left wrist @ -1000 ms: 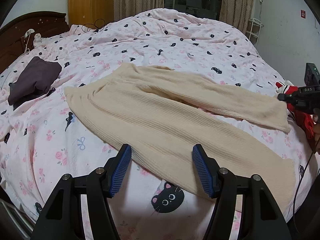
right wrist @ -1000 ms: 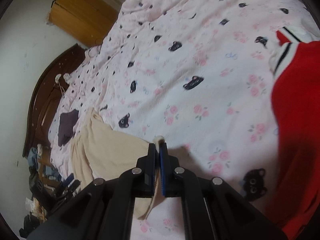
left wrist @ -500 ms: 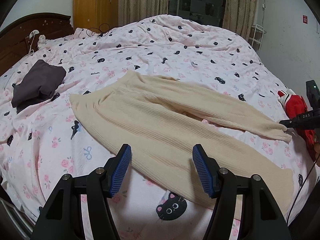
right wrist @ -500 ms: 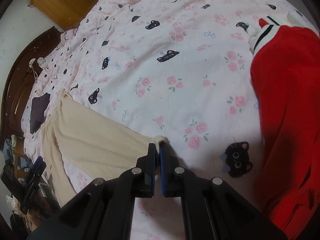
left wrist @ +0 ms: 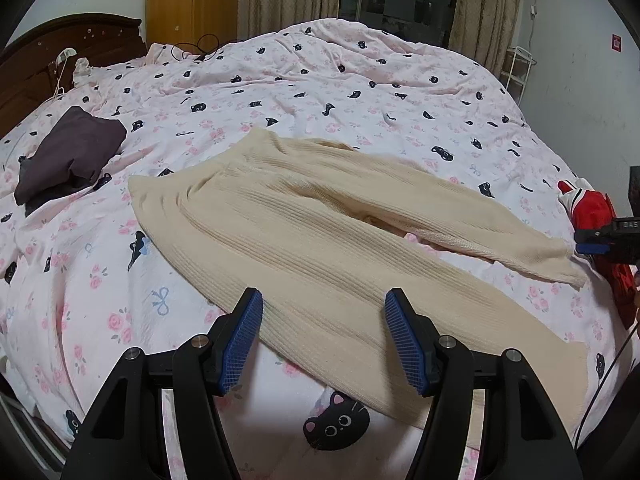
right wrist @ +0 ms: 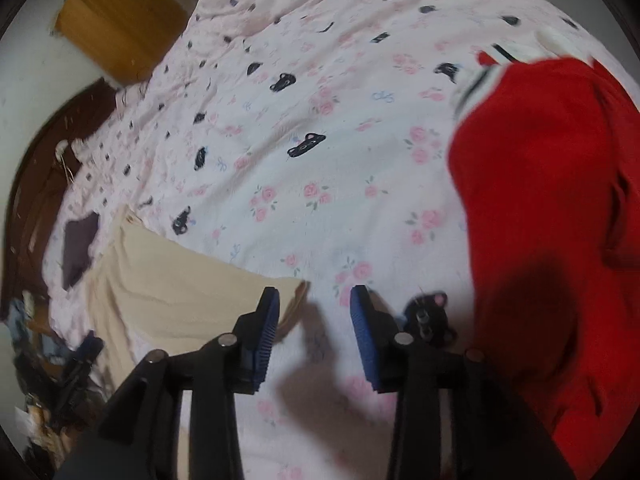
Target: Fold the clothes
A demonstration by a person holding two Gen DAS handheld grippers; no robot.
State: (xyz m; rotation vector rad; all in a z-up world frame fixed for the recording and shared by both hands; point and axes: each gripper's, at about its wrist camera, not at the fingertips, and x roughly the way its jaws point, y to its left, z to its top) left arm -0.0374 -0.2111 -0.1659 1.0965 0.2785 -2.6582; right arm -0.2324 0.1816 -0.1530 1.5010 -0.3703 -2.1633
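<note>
Two grippers in view over the bed, whose pink quilt (left wrist: 328,80) is printed with cats and roses. We see the cream ribbed trousers (left wrist: 304,240) spread flat on the quilt's near half, waistband toward the headboard side, both legs running toward the opposite edge, the farther leg ending near the red garment (left wrist: 596,216). The left gripper (left wrist: 323,342) hangs above the near leg with its blue pads spread wide; nothing sits between them and they do not touch the cloth. From the right wrist view, the right gripper (right wrist: 314,336) has its jaws opening; the gap between the pads shows only quilt, and the cuff of the farther trouser leg (right wrist: 296,292) lies on the quilt just beside the left-hand pad, behind its tip. We cannot tell whether that pad touches the cuff; the picture is blurred. The red garment, with a white striped trim, lies bunched at the quilt's edge just beside the right gripper. A dark folded garment (left wrist: 68,156) rests near the headboard edge, well apart from the trousers. A wooden headboard (left wrist: 52,52) closes that end.
</note>
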